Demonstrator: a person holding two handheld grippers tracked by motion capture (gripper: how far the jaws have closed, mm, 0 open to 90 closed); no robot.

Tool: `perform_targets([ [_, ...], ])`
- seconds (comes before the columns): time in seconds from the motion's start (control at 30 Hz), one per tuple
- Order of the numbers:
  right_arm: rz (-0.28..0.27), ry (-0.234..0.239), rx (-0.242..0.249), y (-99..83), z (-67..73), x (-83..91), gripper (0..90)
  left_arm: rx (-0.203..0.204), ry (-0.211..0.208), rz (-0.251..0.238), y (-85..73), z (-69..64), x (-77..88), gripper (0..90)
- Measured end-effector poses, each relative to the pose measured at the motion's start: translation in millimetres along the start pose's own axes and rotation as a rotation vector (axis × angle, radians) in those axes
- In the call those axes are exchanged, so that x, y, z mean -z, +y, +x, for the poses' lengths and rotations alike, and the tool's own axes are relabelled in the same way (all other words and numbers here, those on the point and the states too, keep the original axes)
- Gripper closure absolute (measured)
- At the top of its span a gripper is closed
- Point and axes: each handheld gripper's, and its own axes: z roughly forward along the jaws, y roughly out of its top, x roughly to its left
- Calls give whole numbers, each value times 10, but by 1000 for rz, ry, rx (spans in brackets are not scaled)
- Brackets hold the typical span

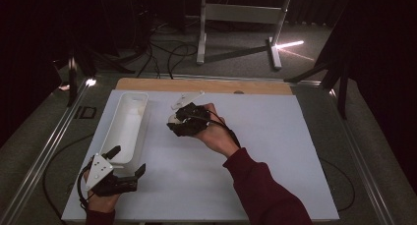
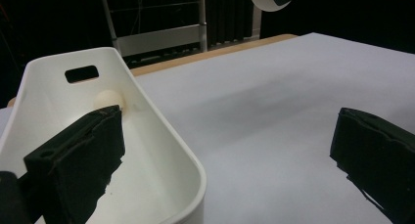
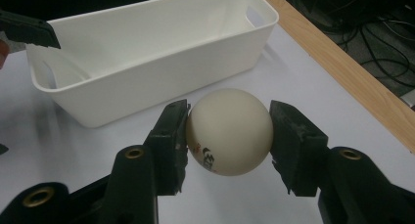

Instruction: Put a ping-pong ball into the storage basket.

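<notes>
The room is dark, with black walls all around and a grey floor (image 1: 246,58) far past the tools. A white metal frame (image 1: 241,14) with two legs stands on that floor, black cables (image 1: 162,50) curl to its left, and a thin bright stripe of light (image 1: 290,44) lies by its right foot. The bench (image 1: 275,151) under the tools has a big white top with a light brown wooden edge (image 1: 204,85) at the far side and shiny metal rails (image 1: 44,151) along the sides.

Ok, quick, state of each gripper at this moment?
Left gripper: open, nothing between its jaws, one jaw over the white bin.
Right gripper: shut on the white ball.
</notes>
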Motion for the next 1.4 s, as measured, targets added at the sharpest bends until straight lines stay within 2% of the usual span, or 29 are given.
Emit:
perform_targets([
  [1.4, -29, 43, 16, 207, 141, -128, 505, -4, 0, -2, 2, 0, 1, 2],
])
